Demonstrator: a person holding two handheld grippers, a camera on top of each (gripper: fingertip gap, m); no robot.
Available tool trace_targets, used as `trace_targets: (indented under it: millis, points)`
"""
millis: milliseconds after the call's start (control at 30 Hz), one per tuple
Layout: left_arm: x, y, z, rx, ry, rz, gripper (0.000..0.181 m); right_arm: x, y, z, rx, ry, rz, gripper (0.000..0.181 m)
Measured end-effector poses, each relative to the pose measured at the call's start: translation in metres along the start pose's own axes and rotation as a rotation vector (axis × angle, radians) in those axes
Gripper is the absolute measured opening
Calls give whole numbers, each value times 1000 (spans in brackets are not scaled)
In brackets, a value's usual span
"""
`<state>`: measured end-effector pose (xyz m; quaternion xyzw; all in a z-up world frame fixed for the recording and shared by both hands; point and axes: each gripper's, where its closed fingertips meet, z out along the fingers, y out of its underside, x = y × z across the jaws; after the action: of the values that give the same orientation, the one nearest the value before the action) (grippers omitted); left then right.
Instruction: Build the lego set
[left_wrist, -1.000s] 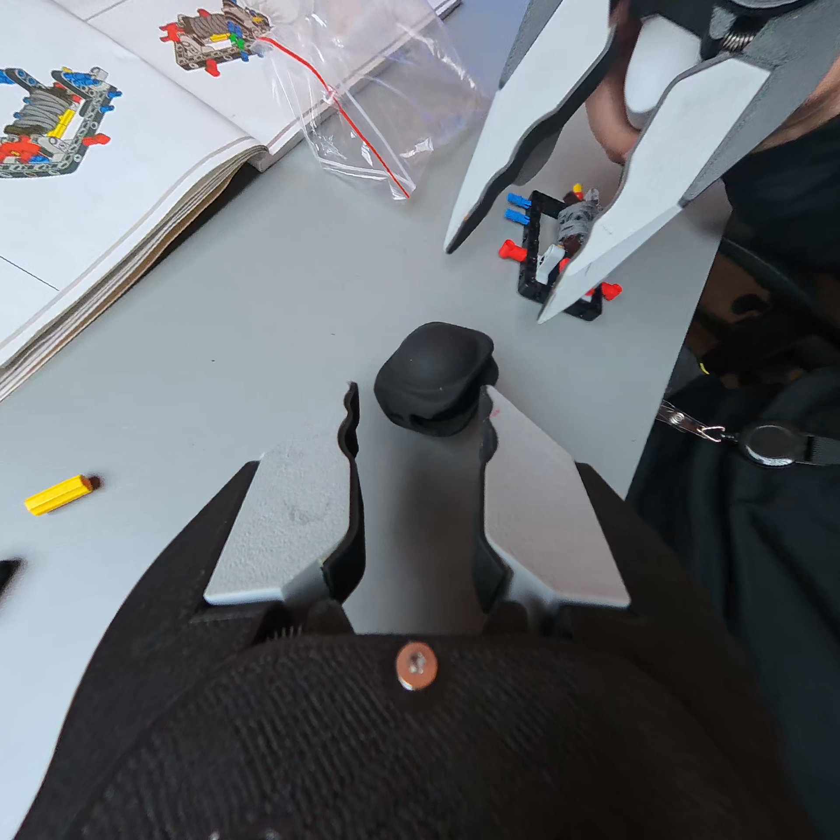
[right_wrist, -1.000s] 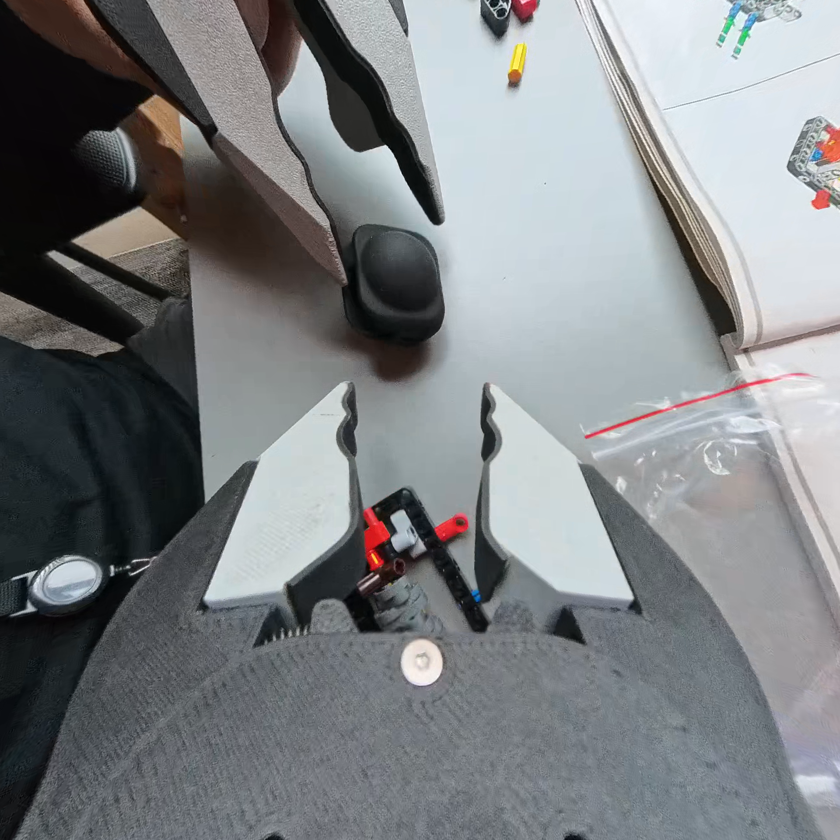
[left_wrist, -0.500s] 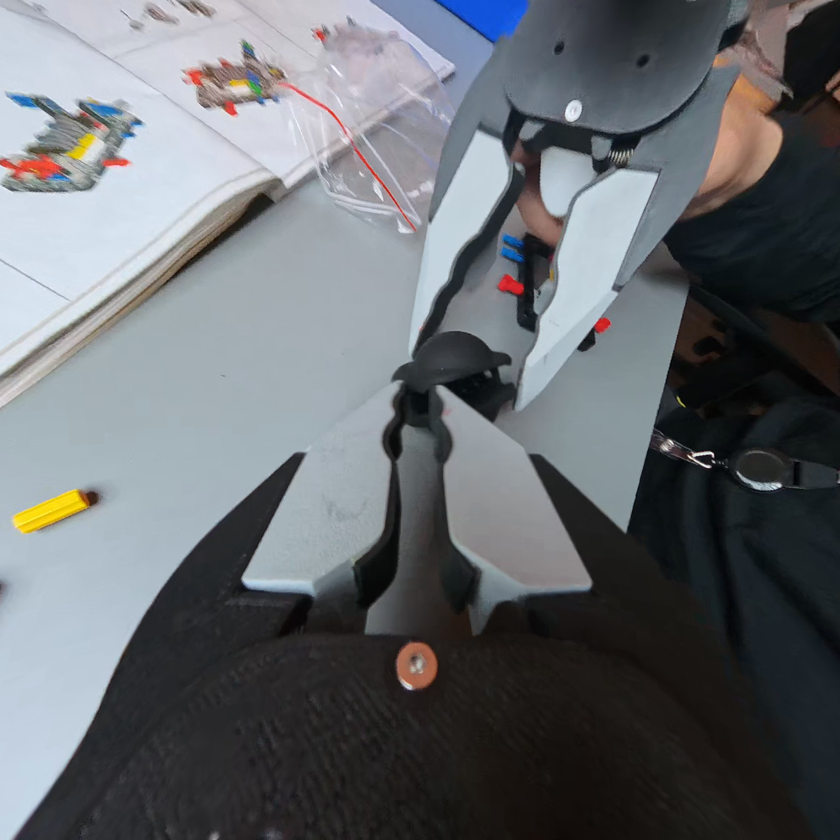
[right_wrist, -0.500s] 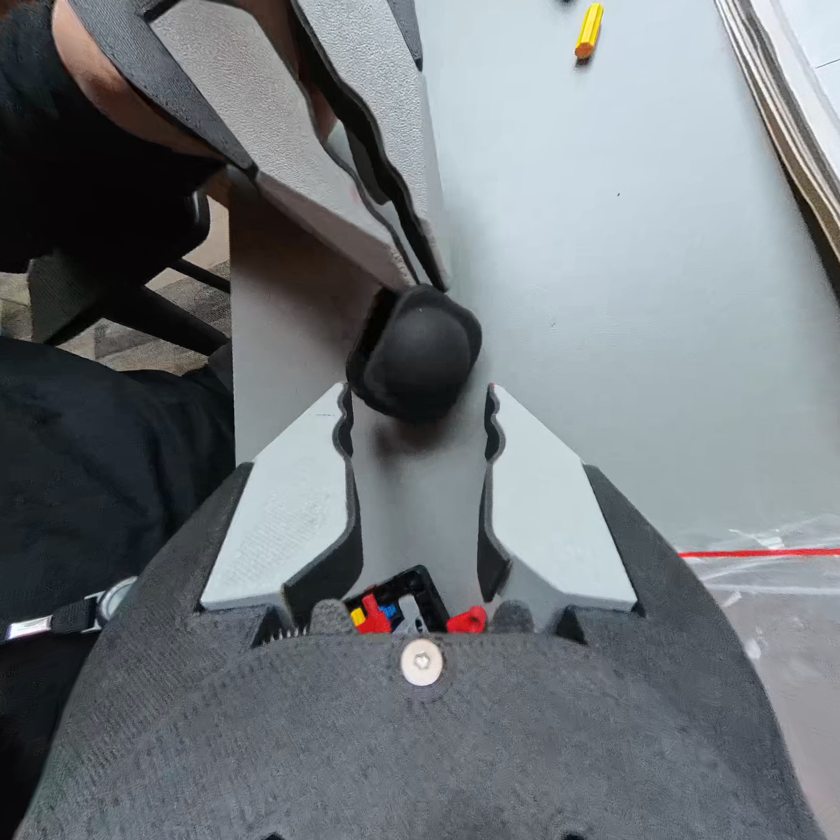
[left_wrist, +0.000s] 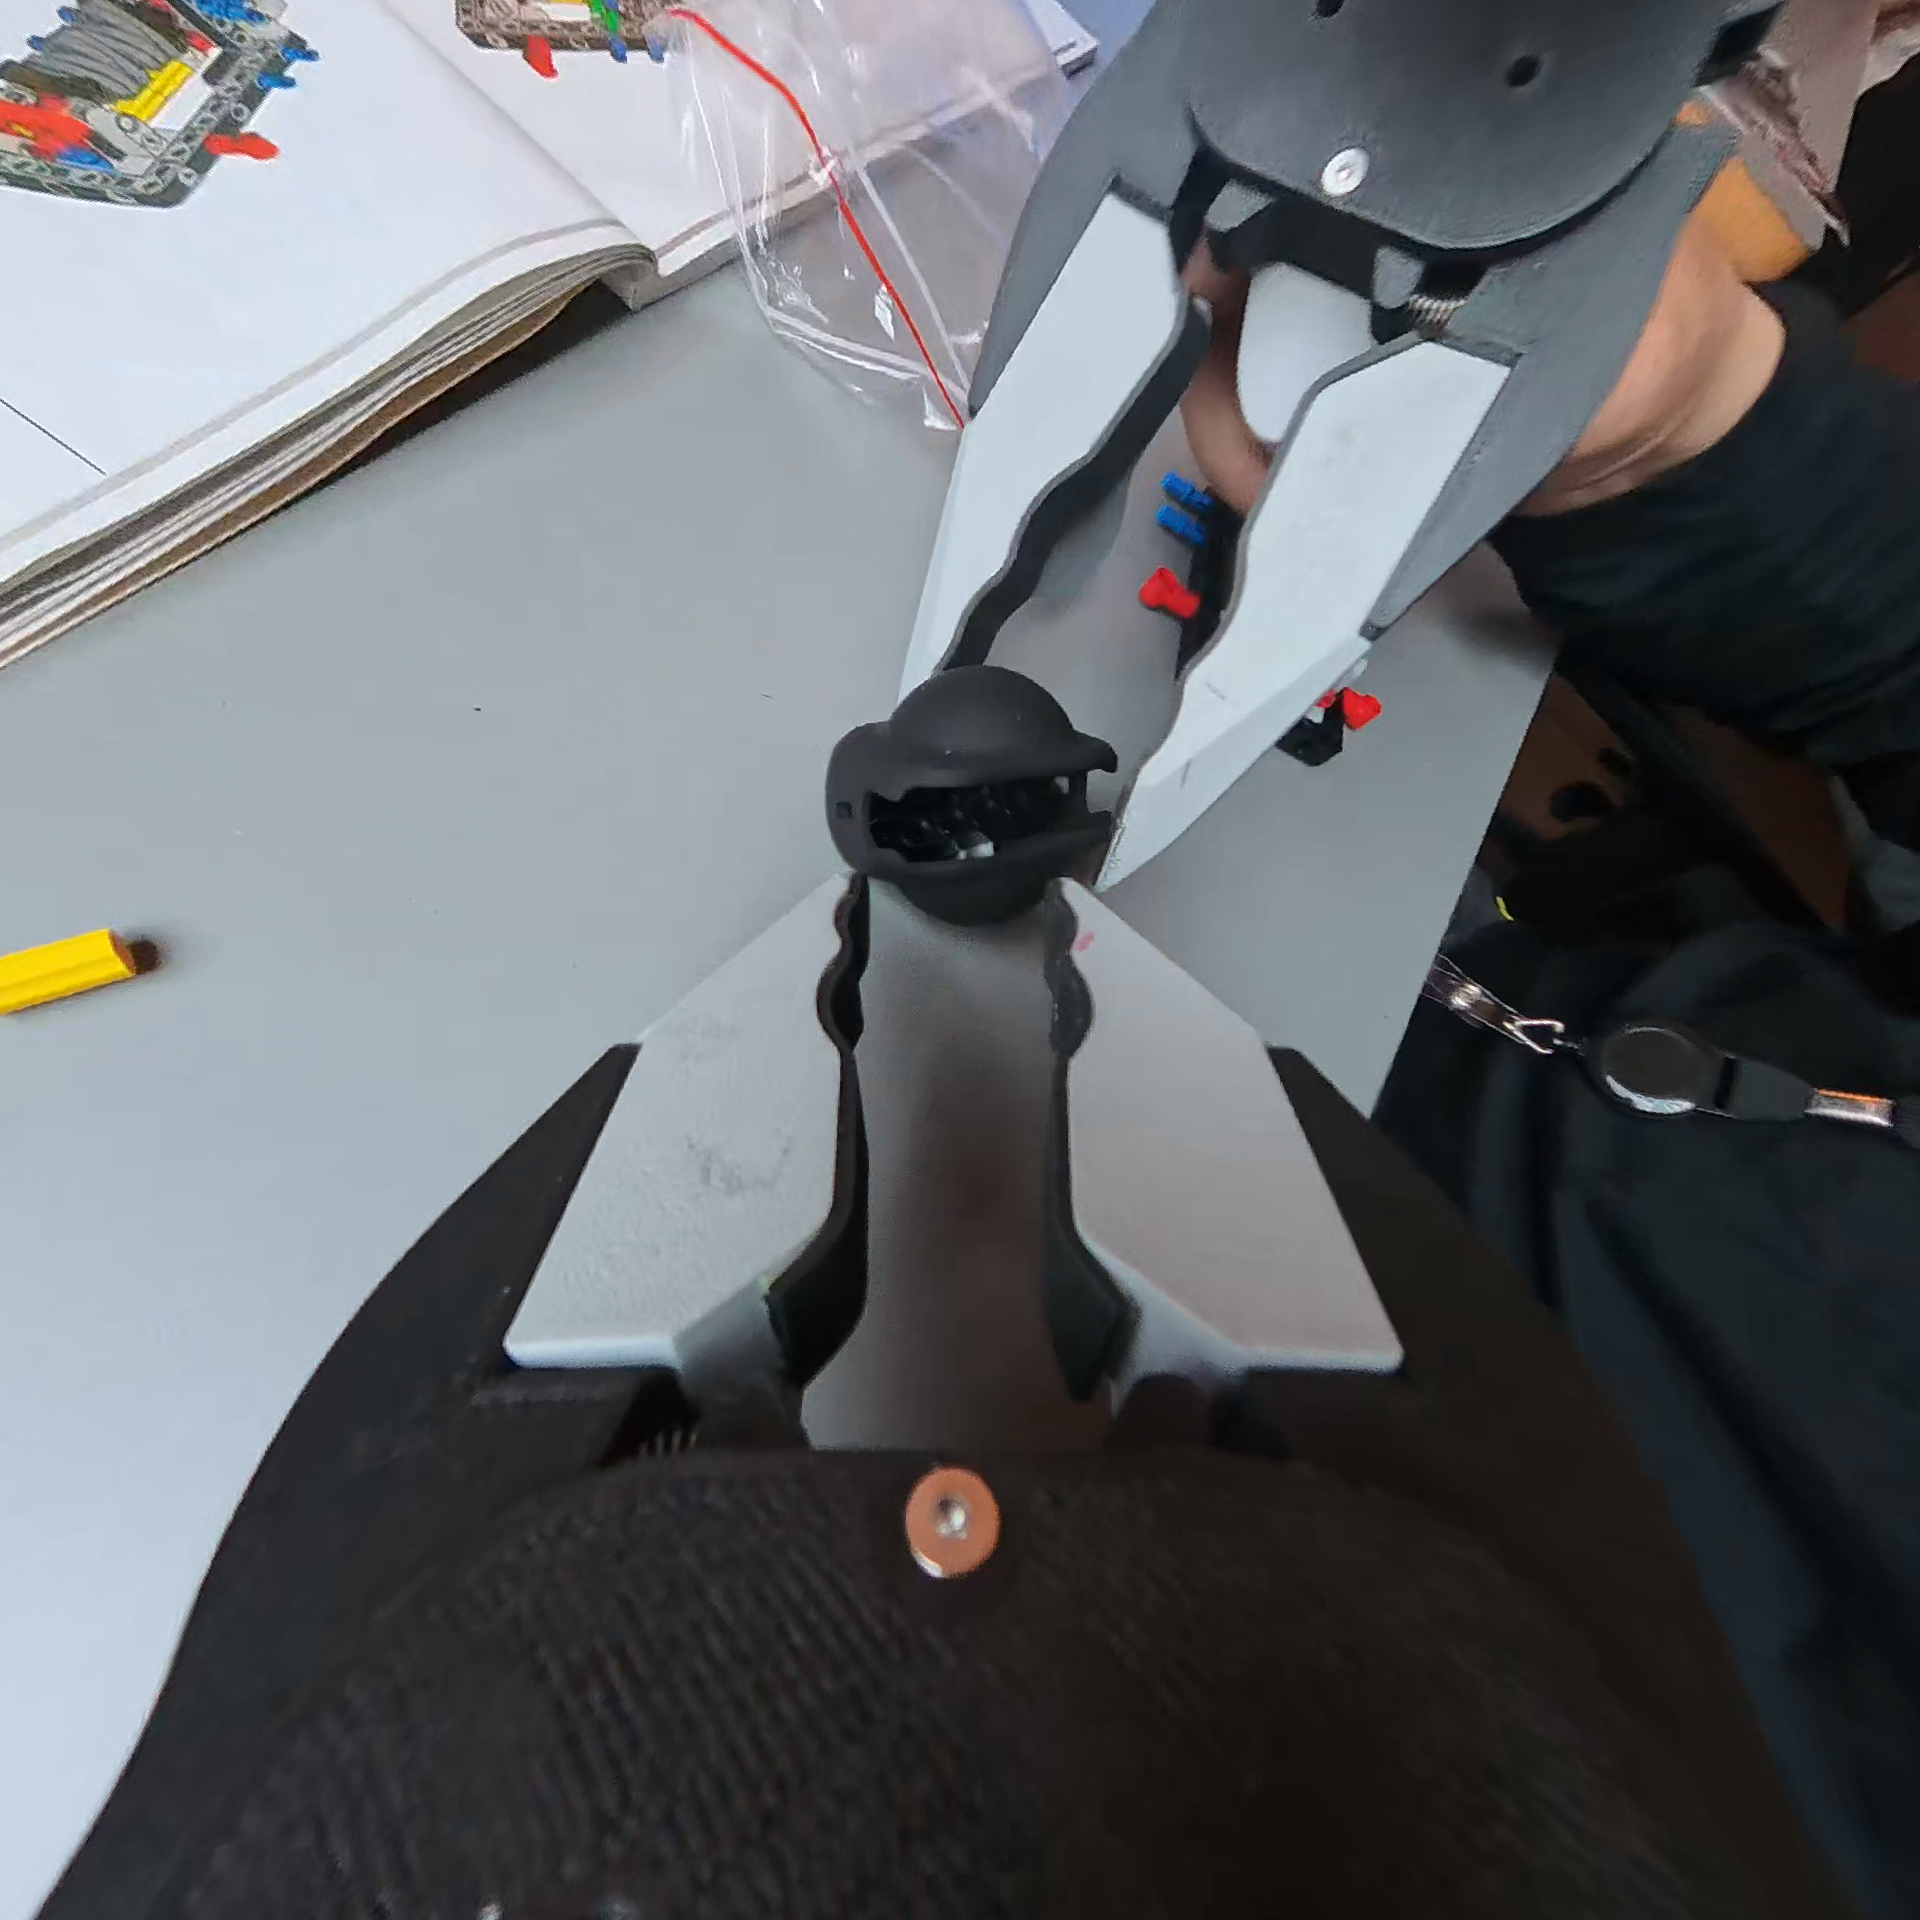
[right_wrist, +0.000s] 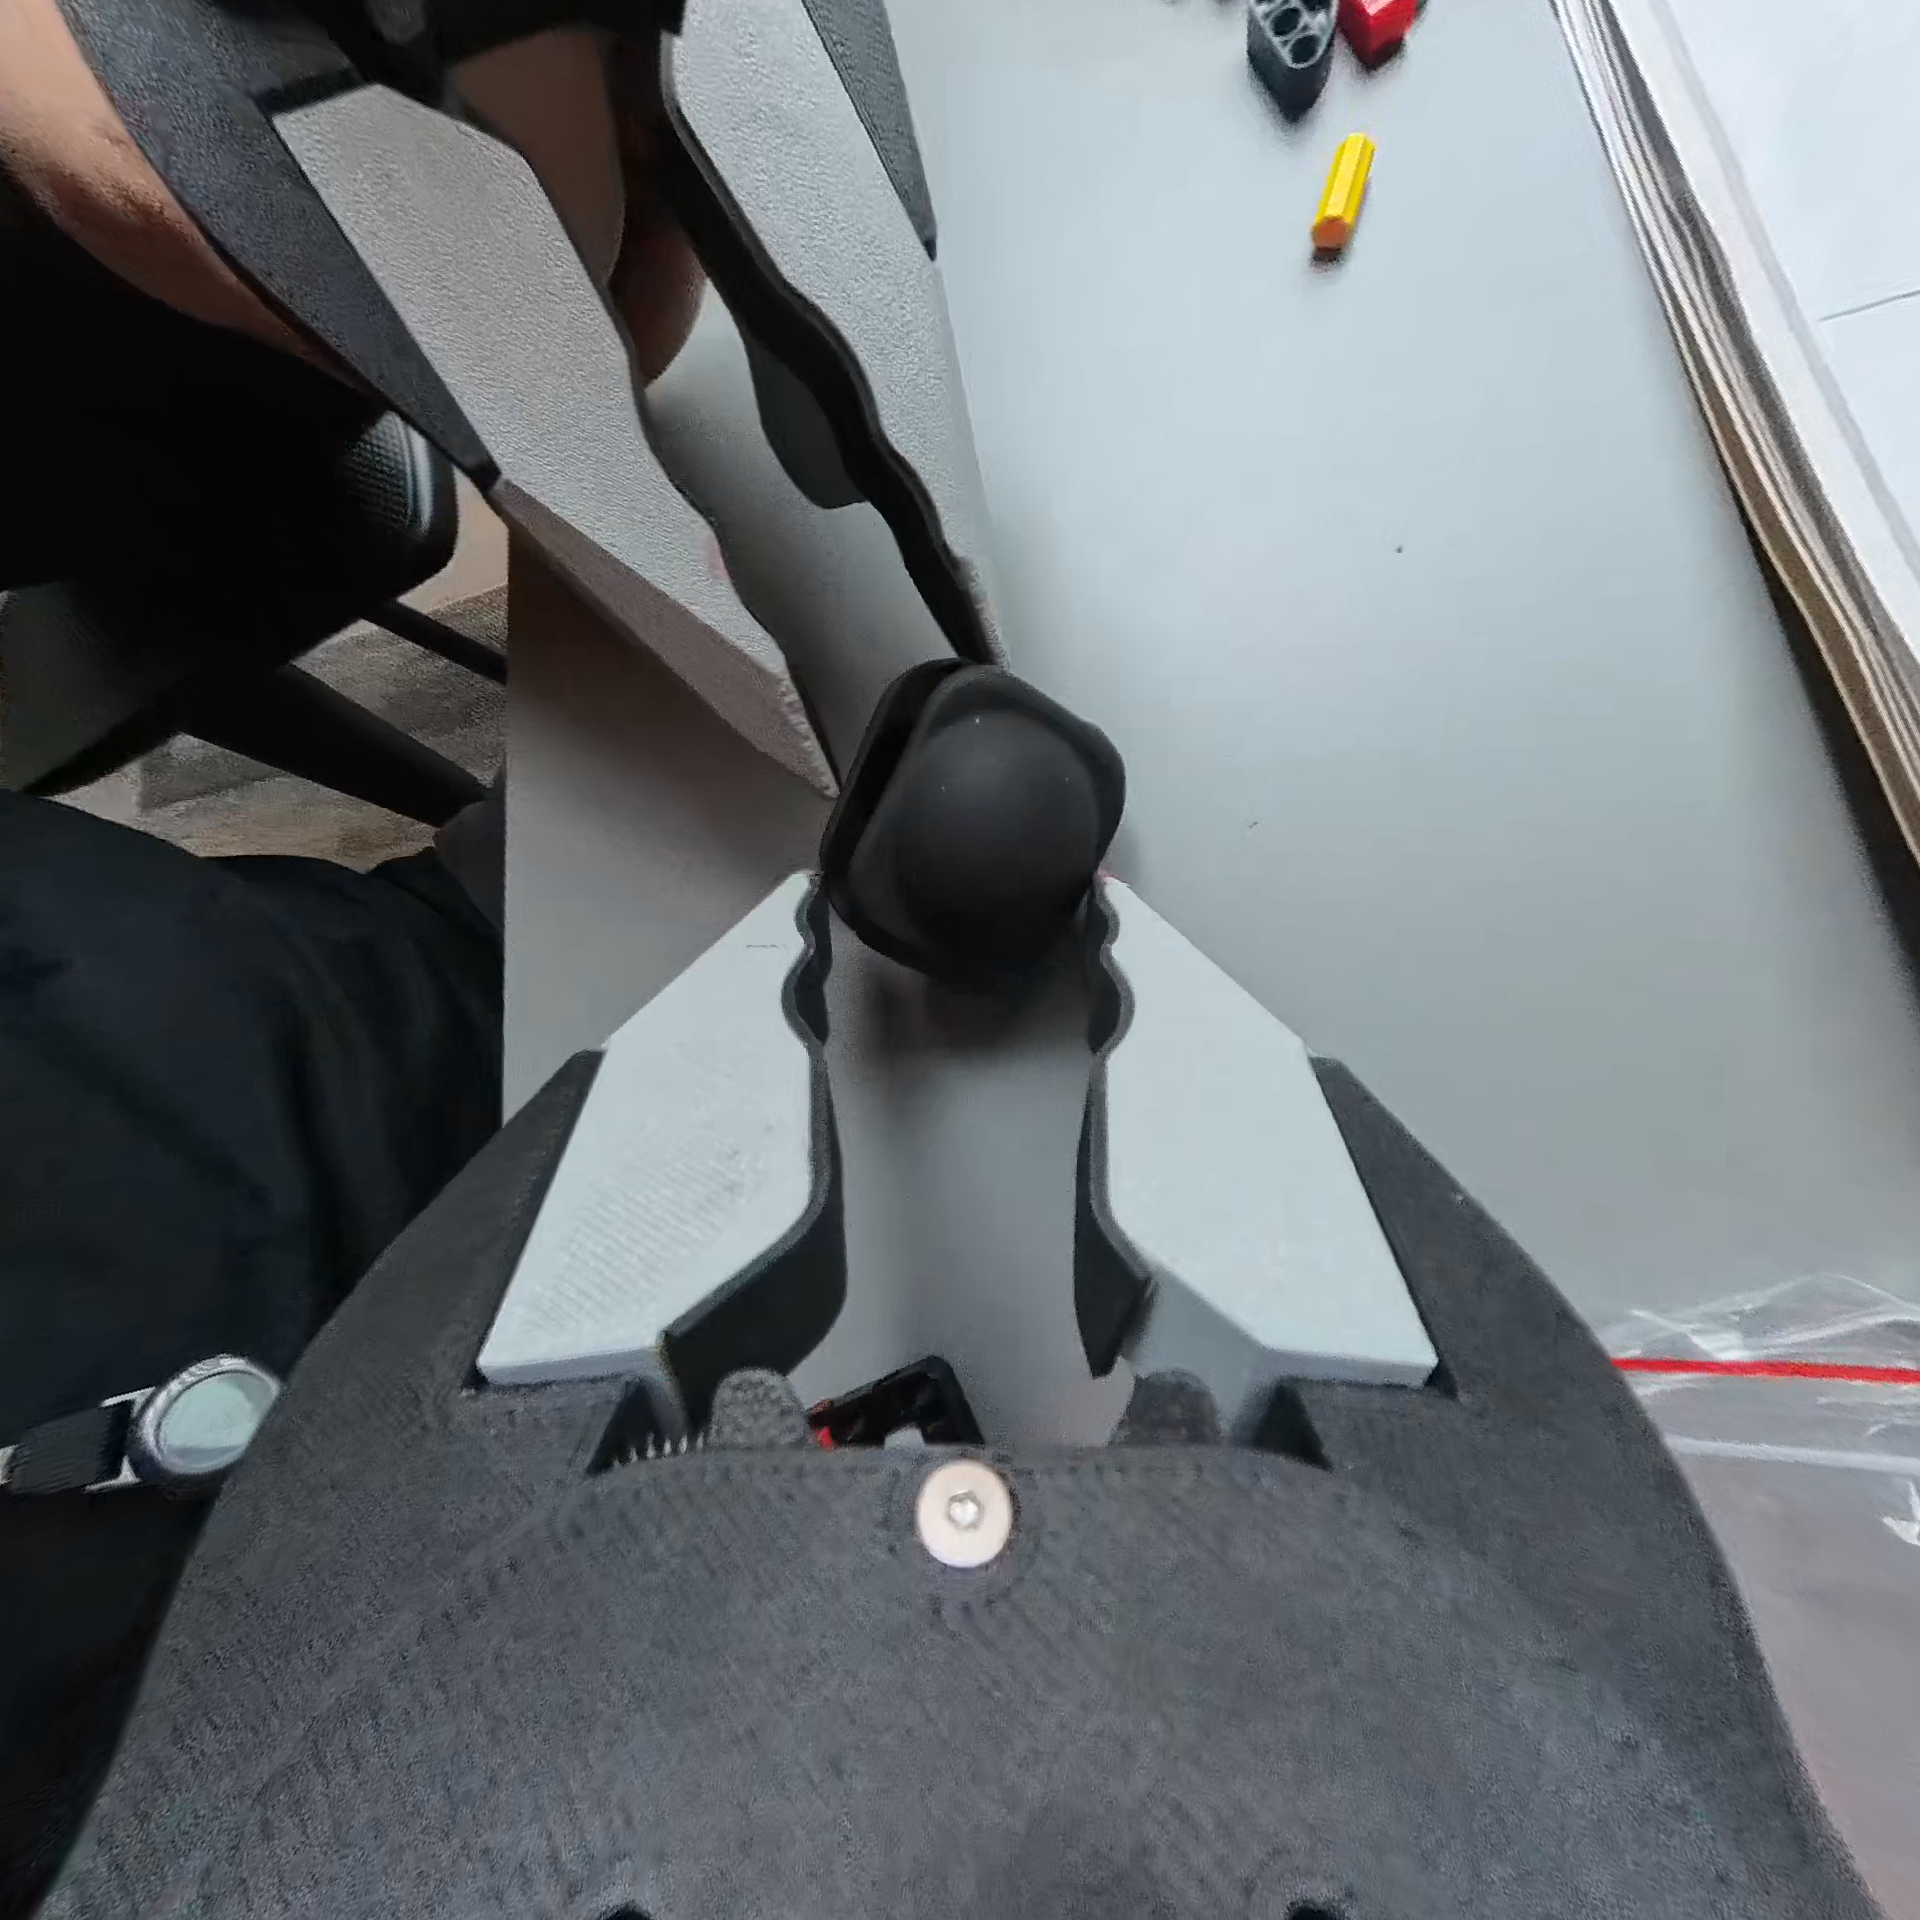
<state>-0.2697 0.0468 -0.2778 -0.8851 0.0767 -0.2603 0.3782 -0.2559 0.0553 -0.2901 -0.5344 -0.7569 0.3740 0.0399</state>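
The left gripper has its two grey fingers drawn in to a narrow gap, and their tips pinch the near lower edge of a rounded black Lego shell piece. The piece is held off the grey table, its hollow side turned toward the left wrist camera, with dark ribs and a small pale spot inside.

From the far side the right gripper meets the same piece. Its fingers stand moderately apart on either side of the piece's smooth domed back, and their tips sit against the piece's edges; whether they press it cannot be told. In the left wrist view the right gripper's tips come down at the shell's upper right.

Behind the right gripper, near the table's right edge, lies the black frame assembly with blue and red pins, mostly hidden by the fingers. In the right wrist view only a scrap of it shows at the gripper's base.

To the left on the table lies a yellow axle piece, apart from everything else. Far left is the open instruction booklet, with a clear plastic bag carrying a red strip lying beside and partly over it. In the right wrist view a small black beam and a red piece lie beyond the yellow axle.

A person in dark clothing sits at the right, with a badge reel hanging on a strap.
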Motion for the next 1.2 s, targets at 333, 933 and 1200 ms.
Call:
trace_targets:
  millis: [333, 933, 1200]
  points:
    - [-10, -8, -2, 63, 101, -99, 26, 9, -12, -8, 27, 239, -291, 42]
    - [-38, -8, -2, -98, -250, 281, 30, 35, -29, -20, -82, 522, -557, 12]
    - [-41, -6, -11, -49, -213, 232, 39, 45, -18, -12, -43, 315, -322, 50]
